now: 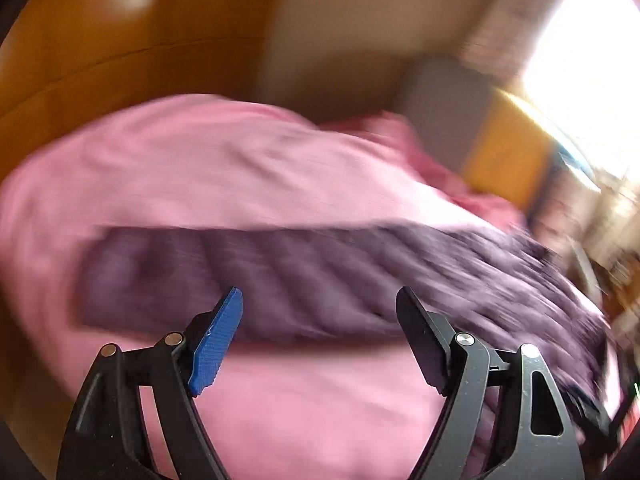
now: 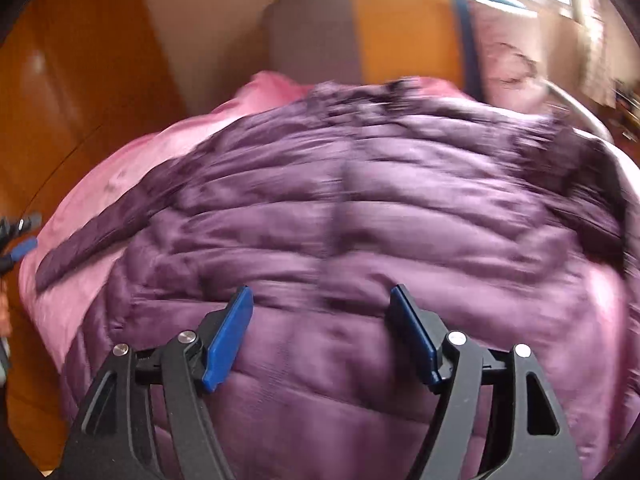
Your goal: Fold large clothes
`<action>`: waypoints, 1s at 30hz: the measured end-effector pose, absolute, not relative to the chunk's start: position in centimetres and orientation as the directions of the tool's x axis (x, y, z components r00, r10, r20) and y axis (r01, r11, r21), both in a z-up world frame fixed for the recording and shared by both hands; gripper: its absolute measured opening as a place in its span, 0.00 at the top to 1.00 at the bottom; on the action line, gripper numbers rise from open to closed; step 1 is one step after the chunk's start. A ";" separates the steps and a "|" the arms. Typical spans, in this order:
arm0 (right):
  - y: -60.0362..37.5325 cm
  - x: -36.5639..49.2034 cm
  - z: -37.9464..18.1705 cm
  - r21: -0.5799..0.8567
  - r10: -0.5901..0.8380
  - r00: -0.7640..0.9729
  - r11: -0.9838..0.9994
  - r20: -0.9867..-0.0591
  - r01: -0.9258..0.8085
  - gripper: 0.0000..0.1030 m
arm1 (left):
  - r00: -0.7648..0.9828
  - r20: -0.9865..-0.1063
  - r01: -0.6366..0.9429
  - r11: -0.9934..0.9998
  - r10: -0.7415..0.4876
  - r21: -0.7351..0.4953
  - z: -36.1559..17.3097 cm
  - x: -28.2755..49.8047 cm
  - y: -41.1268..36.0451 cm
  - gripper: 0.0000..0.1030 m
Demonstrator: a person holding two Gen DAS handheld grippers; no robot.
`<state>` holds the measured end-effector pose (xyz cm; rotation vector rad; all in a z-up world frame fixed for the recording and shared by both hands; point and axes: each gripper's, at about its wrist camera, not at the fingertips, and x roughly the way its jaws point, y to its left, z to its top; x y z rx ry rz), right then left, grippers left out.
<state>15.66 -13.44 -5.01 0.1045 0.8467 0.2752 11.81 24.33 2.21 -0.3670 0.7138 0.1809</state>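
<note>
A purple quilted puffer jacket (image 2: 360,208) lies spread flat on a pink bedcover (image 2: 104,176), body toward me and one sleeve stretched out to the left. In the left wrist view that sleeve (image 1: 248,276) lies across the pink bedcover (image 1: 192,160). My left gripper (image 1: 320,300) is open and empty, just above the sleeve. My right gripper (image 2: 322,300) is open and empty, above the lower middle of the jacket body. The left gripper also shows at the far left edge of the right wrist view (image 2: 18,240). Both views are motion-blurred.
A wooden wardrobe (image 2: 60,80) stands left of the bed. A headboard with a grey panel (image 2: 316,36) and an orange panel (image 2: 404,28) is at the far end. A bright window (image 1: 592,60) and cluttered things lie to the right.
</note>
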 end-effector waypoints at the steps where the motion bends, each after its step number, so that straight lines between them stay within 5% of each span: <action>1: -15.0 15.3 -5.0 0.193 0.254 0.637 0.967 -0.728 -0.166 0.29 | 0.749 -0.662 -0.227 0.930 -0.022 -0.288 1.8 12.1 22.1 0.24; 8: -24.1 10.5 -6.4 0.135 0.085 0.633 0.990 -0.770 0.030 0.29 | 0.683 -0.669 0.095 0.944 -0.292 -0.315 -2.3 12.7 7.7 0.24; 15: -30.0 5.3 -4.4 0.055 -0.121 0.694 0.973 -0.710 0.225 0.32 | 0.638 -0.733 0.178 0.971 -0.236 -0.158 -6.1 12.8 1.9 0.24; 30: -42.0 8.9 -6.4 -0.215 -0.533 0.541 0.813 -0.650 0.541 0.37 | 0.636 -0.738 0.179 0.974 -0.223 -0.140 -7.3 13.2 1.6 0.16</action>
